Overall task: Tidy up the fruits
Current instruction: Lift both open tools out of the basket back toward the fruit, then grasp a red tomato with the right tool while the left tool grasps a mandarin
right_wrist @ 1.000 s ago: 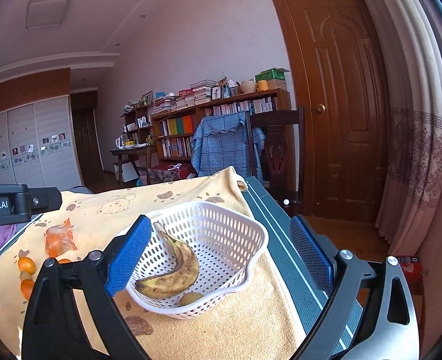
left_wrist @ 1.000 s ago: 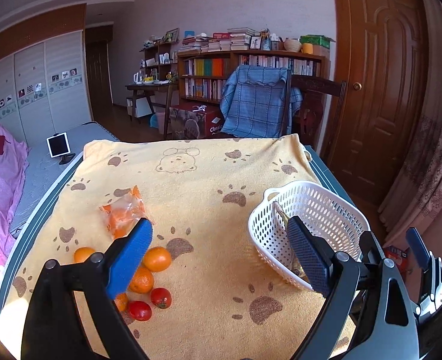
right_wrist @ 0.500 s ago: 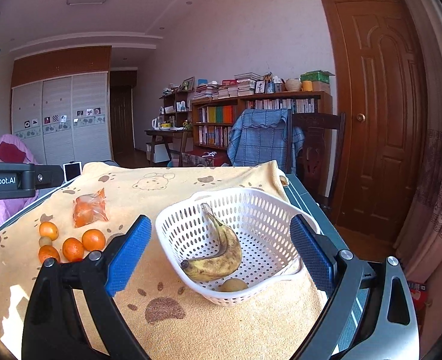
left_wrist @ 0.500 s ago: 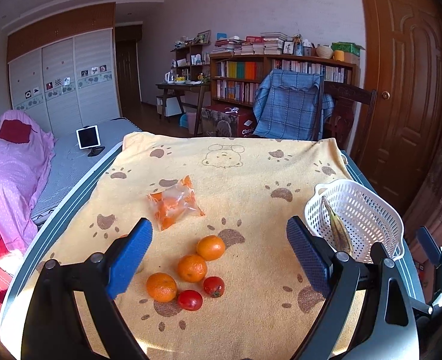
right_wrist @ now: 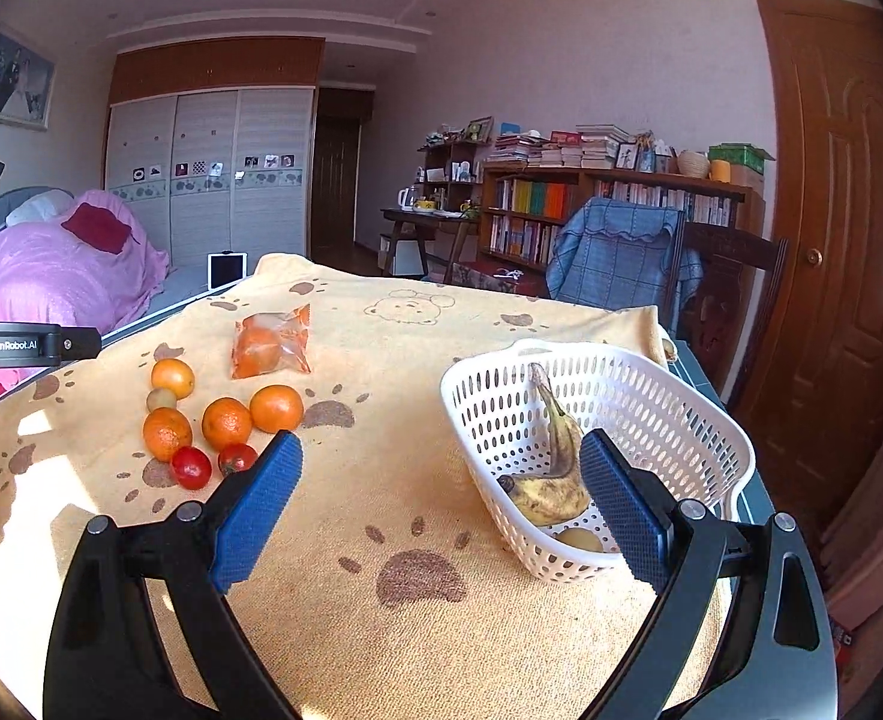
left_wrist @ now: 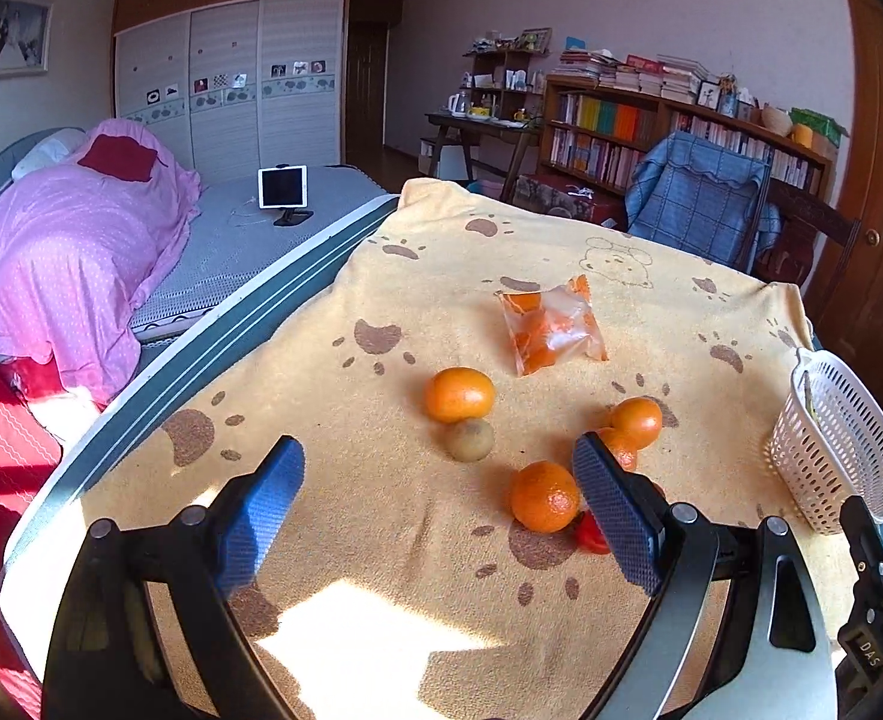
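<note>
Both our tools are released: left tool (left_wrist: 438, 513) and right tool (right_wrist: 441, 492) grasp nothing above the desk (right_wrist: 381, 618). Farther left lie loose oranges (right_wrist: 225, 423) and tomatoes (right_wrist: 191, 468); right, the basket (right_wrist: 705, 420) holds a banana (right_wrist: 552, 480).

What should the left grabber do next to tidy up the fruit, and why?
Probably ease the left gripper forward and down around the nearest orange. Its jaws stand open and empty, that orange lies loose on the yellow towel just ahead, and the white basket already holds a banana, so loose fruit seems headed there.
</note>
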A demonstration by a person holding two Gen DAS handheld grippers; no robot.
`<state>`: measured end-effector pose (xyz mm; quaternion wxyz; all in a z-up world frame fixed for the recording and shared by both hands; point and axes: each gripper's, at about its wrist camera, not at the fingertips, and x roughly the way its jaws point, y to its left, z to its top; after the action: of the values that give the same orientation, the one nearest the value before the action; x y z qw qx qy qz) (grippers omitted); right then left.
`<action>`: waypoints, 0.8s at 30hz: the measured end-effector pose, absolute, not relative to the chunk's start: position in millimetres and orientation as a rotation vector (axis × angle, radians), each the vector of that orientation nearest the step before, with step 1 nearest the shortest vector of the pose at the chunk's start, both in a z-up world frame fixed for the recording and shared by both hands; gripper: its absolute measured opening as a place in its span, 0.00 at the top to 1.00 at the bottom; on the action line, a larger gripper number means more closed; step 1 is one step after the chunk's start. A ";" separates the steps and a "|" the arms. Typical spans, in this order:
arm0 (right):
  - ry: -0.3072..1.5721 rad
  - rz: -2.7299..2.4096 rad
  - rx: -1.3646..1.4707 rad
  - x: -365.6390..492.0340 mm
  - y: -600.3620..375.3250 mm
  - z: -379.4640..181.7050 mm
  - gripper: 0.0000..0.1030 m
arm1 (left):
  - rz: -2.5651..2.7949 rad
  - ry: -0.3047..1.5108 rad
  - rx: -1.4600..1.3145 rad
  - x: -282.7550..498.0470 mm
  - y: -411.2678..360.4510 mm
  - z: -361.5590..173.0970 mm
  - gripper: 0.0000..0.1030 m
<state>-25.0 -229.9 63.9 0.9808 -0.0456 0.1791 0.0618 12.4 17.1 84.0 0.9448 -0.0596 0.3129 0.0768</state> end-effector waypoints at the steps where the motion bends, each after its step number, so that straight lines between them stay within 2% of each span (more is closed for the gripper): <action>1: 0.367 0.128 -0.095 -23.7 -229.1 64.2 0.08 | 0.174 0.641 -0.134 12.8 24.9 82.4 0.12; 9: 0.383 0.135 -0.126 -21.6 -222.5 60.3 0.08 | 0.217 0.645 -0.167 18.6 54.4 75.0 0.12; 18: 0.411 0.153 -0.213 -21.3 -203.1 63.5 0.08 | 0.170 0.702 -0.173 30.9 53.8 51.4 0.12; 24: 0.633 0.346 -0.058 5.2 -181.8 64.0 0.10 | 0.141 0.713 -0.174 34.5 54.0 41.8 0.12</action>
<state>5.2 -181.8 64.0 0.9353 -0.0286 0.3095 0.1693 34.5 54.0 41.8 0.9310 -0.0849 0.3483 0.0686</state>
